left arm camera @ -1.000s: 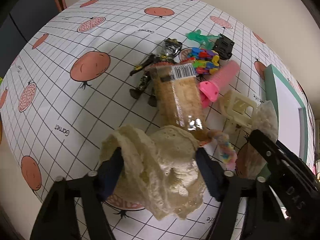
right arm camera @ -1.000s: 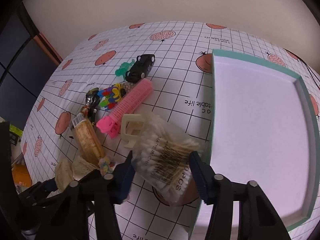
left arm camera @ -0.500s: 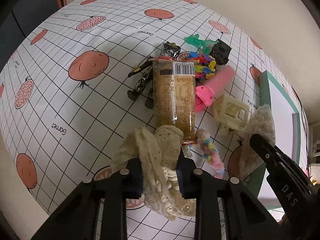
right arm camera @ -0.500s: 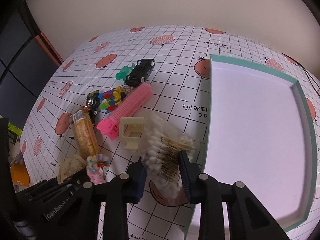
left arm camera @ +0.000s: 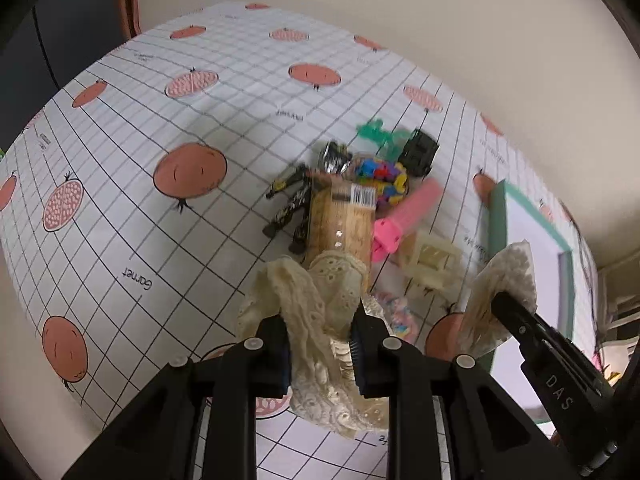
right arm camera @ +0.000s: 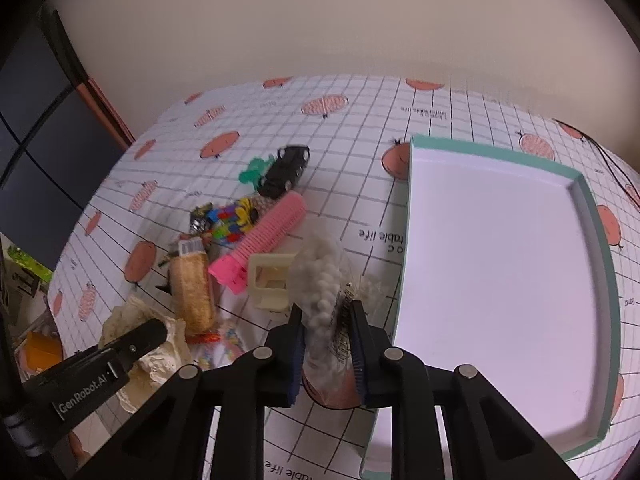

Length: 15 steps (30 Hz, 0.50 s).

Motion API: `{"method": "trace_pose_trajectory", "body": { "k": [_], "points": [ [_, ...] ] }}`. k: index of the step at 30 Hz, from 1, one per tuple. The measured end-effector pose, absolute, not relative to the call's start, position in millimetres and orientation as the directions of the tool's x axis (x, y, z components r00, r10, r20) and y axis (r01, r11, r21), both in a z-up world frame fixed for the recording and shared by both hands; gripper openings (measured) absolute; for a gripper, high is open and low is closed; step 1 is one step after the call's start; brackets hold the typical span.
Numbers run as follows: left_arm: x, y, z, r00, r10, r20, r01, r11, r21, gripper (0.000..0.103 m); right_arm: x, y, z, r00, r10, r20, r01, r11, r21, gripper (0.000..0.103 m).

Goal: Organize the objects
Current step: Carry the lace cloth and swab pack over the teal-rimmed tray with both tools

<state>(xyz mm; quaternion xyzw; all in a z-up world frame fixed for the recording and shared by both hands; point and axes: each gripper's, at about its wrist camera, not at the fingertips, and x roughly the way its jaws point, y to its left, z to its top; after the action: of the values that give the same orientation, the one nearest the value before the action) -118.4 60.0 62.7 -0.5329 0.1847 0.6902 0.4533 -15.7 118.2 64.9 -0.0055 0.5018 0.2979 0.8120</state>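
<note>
My left gripper [left arm camera: 320, 344] is shut on a cream lace cloth [left arm camera: 316, 300], lifted a little above the table. My right gripper [right arm camera: 326, 332] is shut on a clear bag of cotton swabs [right arm camera: 324, 276], beside the left wall of the teal-rimmed white tray [right arm camera: 592, 216]. The pile behind holds a cracker pack [left arm camera: 340, 224], a pink hair roller [left arm camera: 408, 212], a cream claw clip [left arm camera: 432, 260], a black robot figure [left arm camera: 292, 196], a colourful toy [left arm camera: 384, 176], a black toy car [right arm camera: 286, 168] and a green toy [right arm camera: 254, 170]. A pastel bead bracelet [left arm camera: 396, 312] lies near the cloth.
The table wears a white grid cloth [left arm camera: 160, 128] with pomegranate prints. A beige wall [right arm camera: 320, 20] rises behind it. The table's left edge drops off toward dark cabinets [right arm camera: 36, 128]. The left gripper's arm [right arm camera: 96, 364] shows low left in the right wrist view.
Both grippers went from open to shut, the left on the lace cloth, the right on the cotton swab bag. Both then rose and drew back from the pile.
</note>
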Motion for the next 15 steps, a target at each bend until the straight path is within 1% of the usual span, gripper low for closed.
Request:
{"method": "trace_pose_trajectory", "body": {
  "k": [8, 15],
  "points": [
    [-120, 54, 75, -0.023, 0.472, -0.881, -0.833, -0.497, -0.244, 0.024, -17, 108, 77, 0.341, 0.500, -0.796, -0.483, 0.820, 0.308, 0.022],
    [-100, 59, 85, -0.006, 0.520, -0.854, -0.861, -0.437, -0.260, 0.024, -11, 84, 83, 0.375, 0.502, -0.779, -0.447, 0.834, 0.323, 0.022]
  ]
}}
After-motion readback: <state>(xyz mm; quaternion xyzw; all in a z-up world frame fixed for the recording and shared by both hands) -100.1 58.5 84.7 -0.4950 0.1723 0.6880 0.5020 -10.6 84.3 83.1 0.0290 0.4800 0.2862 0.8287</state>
